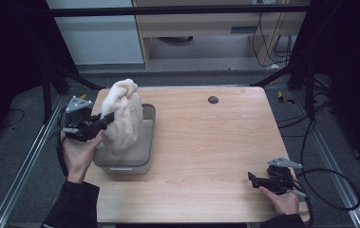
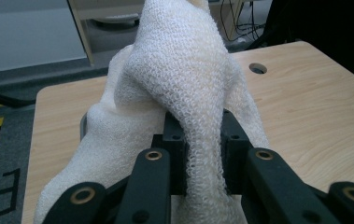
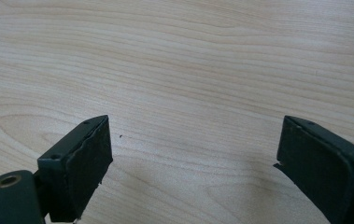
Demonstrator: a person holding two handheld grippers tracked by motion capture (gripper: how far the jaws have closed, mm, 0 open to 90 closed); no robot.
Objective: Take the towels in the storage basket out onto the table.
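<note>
A white knitted cloth (image 1: 123, 114) hangs bunched above a grey plastic bin (image 1: 147, 154) at the table's left. My left gripper (image 1: 105, 118) is shut on a fold of this cloth (image 2: 184, 84), which rises between its jaws and drapes down both sides. The cloth's lower end reaches into the bin. My right gripper (image 1: 253, 179) rests near the table's front right corner. Its fingers (image 3: 83, 168) stand wide apart over bare wood, with nothing between them.
The wooden table (image 1: 215, 142) has a round cable hole (image 1: 213, 99) at the back centre. Metal frame rails run along both sides. A cable loops on the floor at the right (image 1: 339, 190).
</note>
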